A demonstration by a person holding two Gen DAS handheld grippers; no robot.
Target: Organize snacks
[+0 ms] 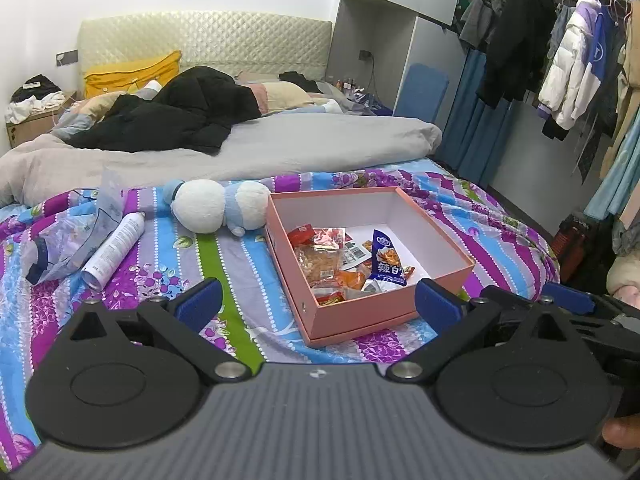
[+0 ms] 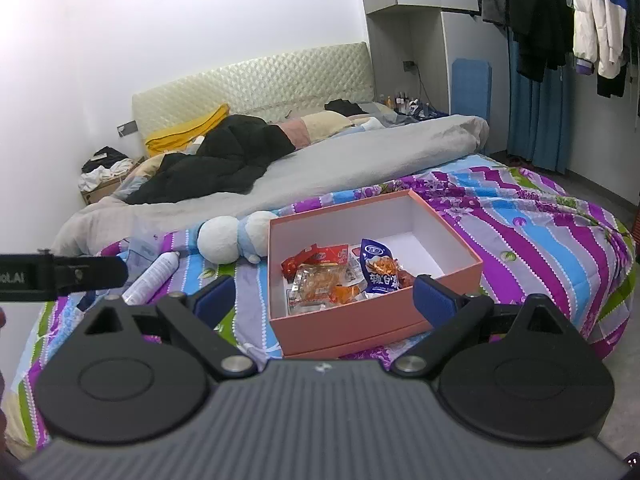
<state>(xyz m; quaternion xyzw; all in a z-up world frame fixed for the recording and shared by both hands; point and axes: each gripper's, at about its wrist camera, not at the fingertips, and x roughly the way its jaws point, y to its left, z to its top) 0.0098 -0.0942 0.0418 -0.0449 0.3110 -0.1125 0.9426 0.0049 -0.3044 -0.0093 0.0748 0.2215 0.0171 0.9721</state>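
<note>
Pink box [image 1: 360, 316] sits on the bed's striped quilt [image 1: 200, 256] holding the snacks [image 1: 320, 264]; from left wrist I see my left tool [image 1: 318, 300] spread apart and empty, and the blue packet [image 1: 386, 260] upright, probably leaning on the pile, Chinese print only partly legible. From right wrist, right tool [image 2: 324, 294] also apart and empty, short of the box, snacks all inside. Spray can [image 2: 154, 276] and plush toy [image 2: 236, 240] lie beside it.

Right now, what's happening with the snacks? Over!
Both grippers, left and right, open, empty. Snacks inside pink box. Nothing blocking.
</note>
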